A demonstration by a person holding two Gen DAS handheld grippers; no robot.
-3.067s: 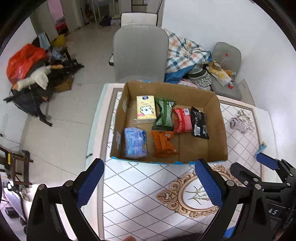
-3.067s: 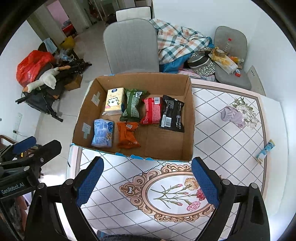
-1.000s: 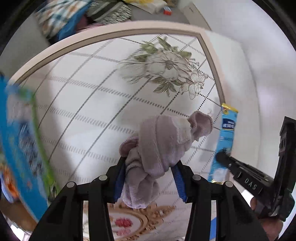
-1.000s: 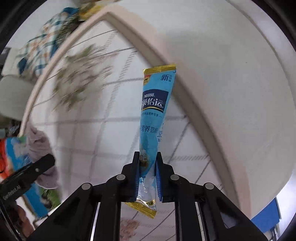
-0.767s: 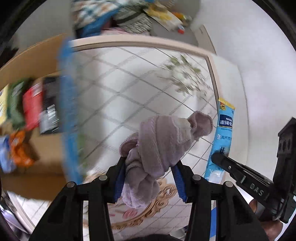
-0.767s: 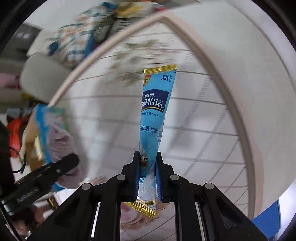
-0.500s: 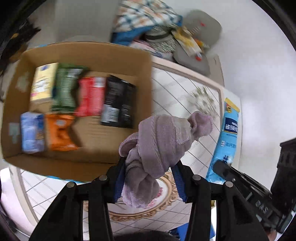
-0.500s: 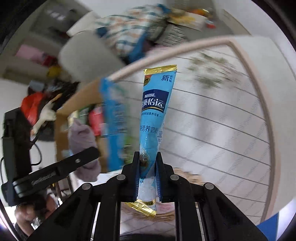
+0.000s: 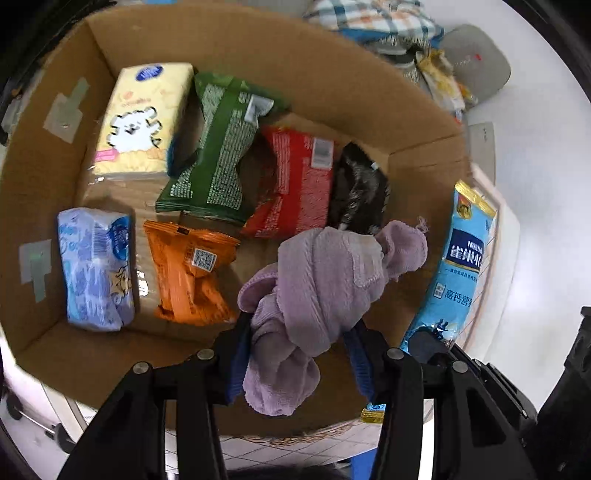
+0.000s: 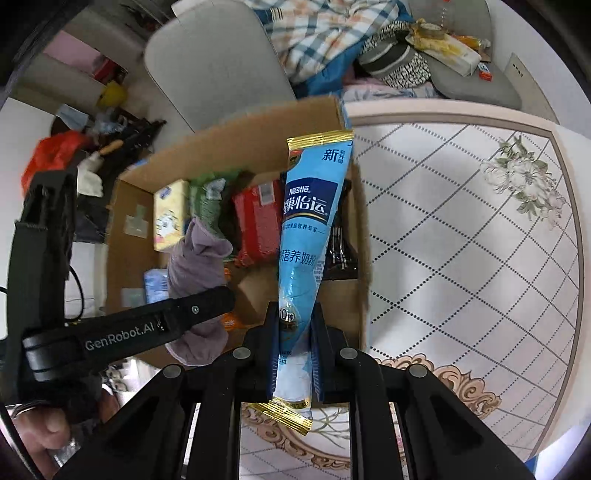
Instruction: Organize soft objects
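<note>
Tool work over a packing job: the left tool [image 9: 297,354] is clamped on a knotted lilac cloth [image 9: 325,295], holding it above the open cardboard box [image 9: 258,48], over its near right part. To its right, the right tool [image 10: 294,341] is closed on the lower end of a long blue sachet [image 10: 310,221], which stands up between its fingers over the box's right wall.

Beneath both, the tabletop [image 10: 461,240] wears a white cover with a diamond grid and flower prints, and the box sits on its left part. Behind the box stands a grey chair [image 10: 210,62], with a plaid blanket [image 10: 325,29] heaped on seating further right.

Inside the box the packs lie in two rows. At the back, left to right: a yellow tissue pack [image 9: 144,118], a green packet [image 9: 221,147], a red packet [image 9: 295,184] and a black packet [image 9: 360,188], the last partly hidden by the cloth. In front lie a blue tissue pack [image 9: 96,269] and an orange packet [image 9: 188,273], side by side.
</note>
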